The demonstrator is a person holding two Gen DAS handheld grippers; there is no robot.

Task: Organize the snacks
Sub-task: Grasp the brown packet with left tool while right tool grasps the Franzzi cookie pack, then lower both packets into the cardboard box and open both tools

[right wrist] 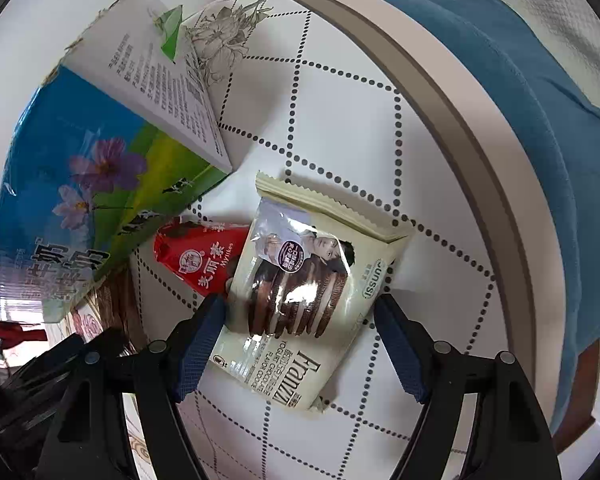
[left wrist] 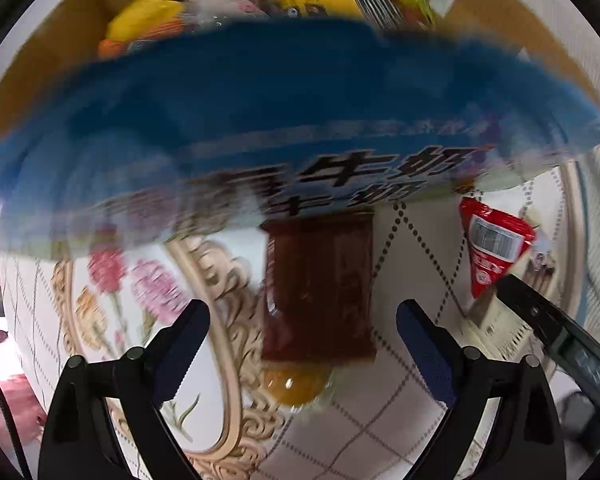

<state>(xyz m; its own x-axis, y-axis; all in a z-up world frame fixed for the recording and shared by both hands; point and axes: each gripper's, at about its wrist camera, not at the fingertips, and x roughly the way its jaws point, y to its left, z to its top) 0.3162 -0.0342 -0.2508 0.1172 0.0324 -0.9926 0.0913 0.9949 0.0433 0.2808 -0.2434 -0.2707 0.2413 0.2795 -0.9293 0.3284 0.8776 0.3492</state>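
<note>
Table (right wrist: 340, 92): we're over a round top w/ a dotted diamond print and flower motifs, pale rim w/ a tan band; blue cloth (right wrist: 540, 128) hangs just beyond the rim on the right.
Milk carton box (right wrist: 72, 184): biggest thing up here, blue w/ purple flowers and green, flaps open, sitting on the table at the left of the right cam view. From the left cam it's blurred, and we see inside it: yellow packs (left wrist: 148, 20) and other snack bags piled in, details too smeared to read.
Cookie pack (right wrist: 300, 292): cream wrapper, sandwich cookies printed on it, lying flat on the table just right of the box.
Right gripper (right wrist: 300, 344): it's down on the cookie pack, jaws straddling it across the middle; left pad sits at the pack's edge, right pad looks a touch clear of the wrapper, so no firm pinch that we can see yet.
Brown pack (left wrist: 318, 284): dark wrapper, flat on the table, its top end tucked under the box edge in the left cam view.
Left gripper (left wrist: 302, 344): pointing straight down, jaws apart, brown pack between them but neither pad touching it.
Red pouch (right wrist: 204, 260): triangular, white print, btwn the box and the cookie pack, its corner under the pack's edge.
Orange snack (left wrist: 296, 386): small clear-wrapped piece just below the brown pack, blurry.
</note>
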